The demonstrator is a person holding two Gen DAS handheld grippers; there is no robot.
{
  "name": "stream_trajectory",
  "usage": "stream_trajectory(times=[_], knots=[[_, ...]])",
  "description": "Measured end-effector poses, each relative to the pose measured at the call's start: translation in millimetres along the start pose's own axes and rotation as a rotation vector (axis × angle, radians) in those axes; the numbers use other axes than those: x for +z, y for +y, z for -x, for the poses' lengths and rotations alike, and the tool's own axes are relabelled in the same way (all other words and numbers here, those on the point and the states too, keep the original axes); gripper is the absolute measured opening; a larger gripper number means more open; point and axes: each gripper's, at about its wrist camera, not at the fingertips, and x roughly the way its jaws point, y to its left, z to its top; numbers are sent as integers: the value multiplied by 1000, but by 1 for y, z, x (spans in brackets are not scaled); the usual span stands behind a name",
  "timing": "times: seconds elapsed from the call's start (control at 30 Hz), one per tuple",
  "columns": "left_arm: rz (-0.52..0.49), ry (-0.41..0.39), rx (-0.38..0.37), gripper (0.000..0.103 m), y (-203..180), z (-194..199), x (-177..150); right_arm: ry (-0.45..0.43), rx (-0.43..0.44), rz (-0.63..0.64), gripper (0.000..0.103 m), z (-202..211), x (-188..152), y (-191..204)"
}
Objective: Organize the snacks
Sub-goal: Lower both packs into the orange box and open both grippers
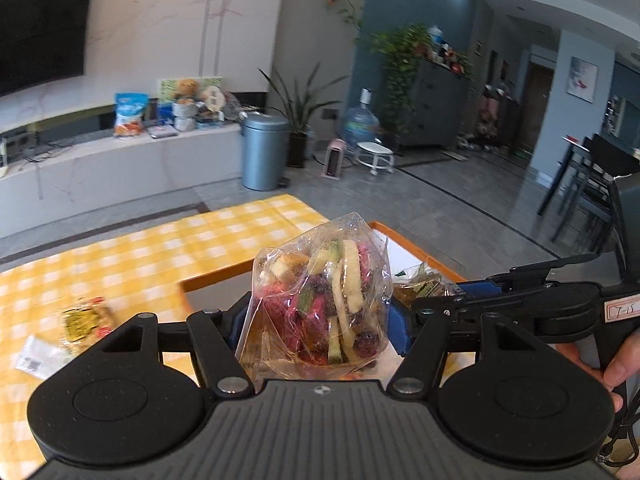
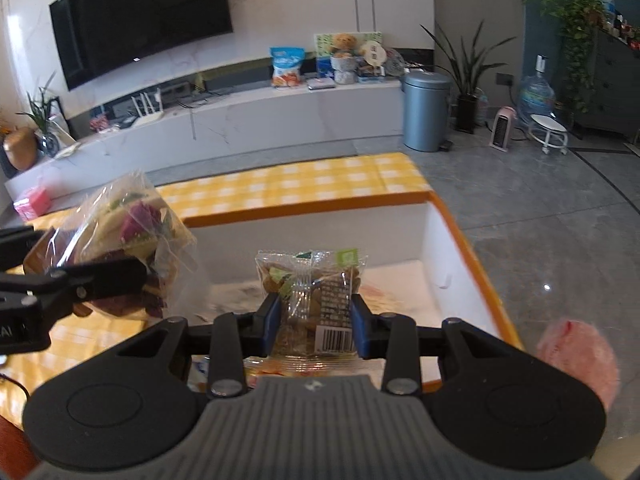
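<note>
While both packets ride upright above the storage box (image 2: 452, 240), their long axes run bottom to top, away from each lens. The left tongs (image 1: 320, 320) grip a clear crinkly bag of dried fruit and vegetable chips (image 1: 324, 300); its blue pads press the bag's sides, and its gathered top points up and away. Inside sit pink, purple, pale yellow and green slices (lumpy, irregular). The right tongs (image 2: 314, 320) are clamped on a small clear nut packet (image 2: 314, 292), flat and rectangular, barcode at the lower end, green-marked seal at the upper end. In the left view, the right tongs show side-on just beyond the bag, level with it, with fingers of a hand (image 1: 616, 368) curled on their black grip. In the right view, the left tongs come in from the left edge, bag tilted.

Below and beyond, the box has white fabric walls and an orange rim, its floor holding a few blurred packets. It stands on the bench (image 2: 300, 184) under a yellow-and-white checked cloth; a yellow-labelled snack packet (image 1: 82, 320) lies on the cloth at left. Farther off stands a grey bin (image 2: 426, 112).
</note>
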Motion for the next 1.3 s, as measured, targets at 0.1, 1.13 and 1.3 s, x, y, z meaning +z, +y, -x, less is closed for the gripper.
stream_trajectory(times=[0.1,1.13,1.3], knots=[[1,28,-29,74,-4,-18,3,18,-19,-8,35,-4,1,-14],[-19,358,-148,74,-14,-170,8,273,-102,152,35,-105,20,-74],[6,440,-179,74,-14,-177,1,334,-101,221,35,-114,18,-69]])
